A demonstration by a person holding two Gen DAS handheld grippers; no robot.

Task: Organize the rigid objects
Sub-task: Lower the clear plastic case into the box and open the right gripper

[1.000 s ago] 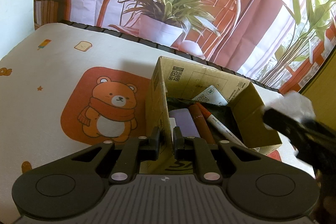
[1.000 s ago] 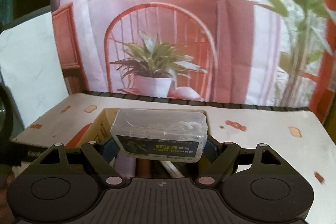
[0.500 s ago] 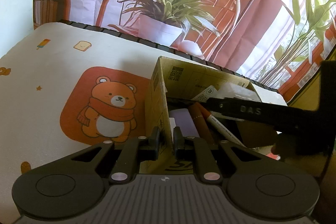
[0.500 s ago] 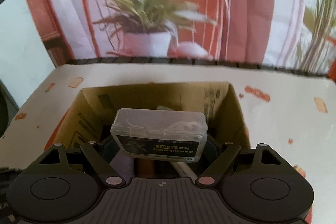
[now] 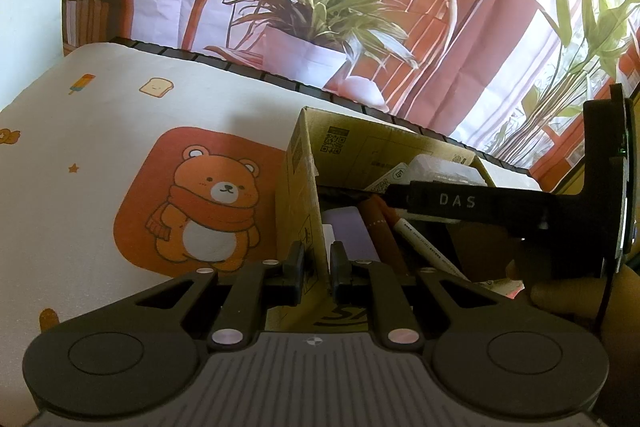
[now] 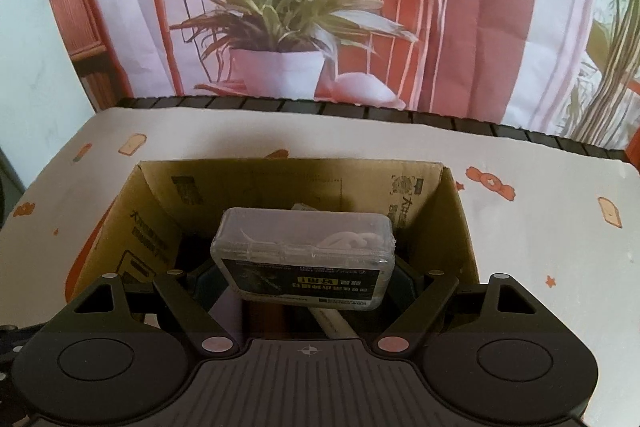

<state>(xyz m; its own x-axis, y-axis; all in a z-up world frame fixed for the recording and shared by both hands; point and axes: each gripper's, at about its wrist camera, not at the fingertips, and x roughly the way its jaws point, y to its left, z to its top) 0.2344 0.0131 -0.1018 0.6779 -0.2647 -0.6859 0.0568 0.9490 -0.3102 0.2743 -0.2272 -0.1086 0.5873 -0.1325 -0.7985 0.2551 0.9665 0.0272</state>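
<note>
My right claw [image 6: 306, 269] holds a clear plastic case [image 6: 303, 253] by its two short ends, jaws wide because the case is wide, and hangs over the mouth of the cardboard box [image 6: 452, 223]. My left claw [image 5: 316, 267] is nearly closed, pinching the box's near wall between its fingers to steady it.

I judge this to be the placing step: the case is above the box interior but not yet set down. The next move calls for lowering it past the rim, finding a flat spot among what already lies below, then spreading the jaws enough to let go without dragging the case back up.

The box is the largest thing ahead of both claws: brown corrugated card, open-topped, with printed labels on its inner walls and thin edges that could bend under a hard squeeze. It sits on a smooth pale mat [image 5: 100, 131] printed with a bear [image 5: 208, 211].

The case is a rounded rectangle of hard, see-through plastic with a dark label on the face towards me and small white pieces inside; the kind slick enough to slip.

Below it, inside the box, lie a pale lilac flat item [image 5: 350, 231], a brown cylindrical stick [image 5: 378, 227] and a slim white marker [image 5: 424, 247].
</note>
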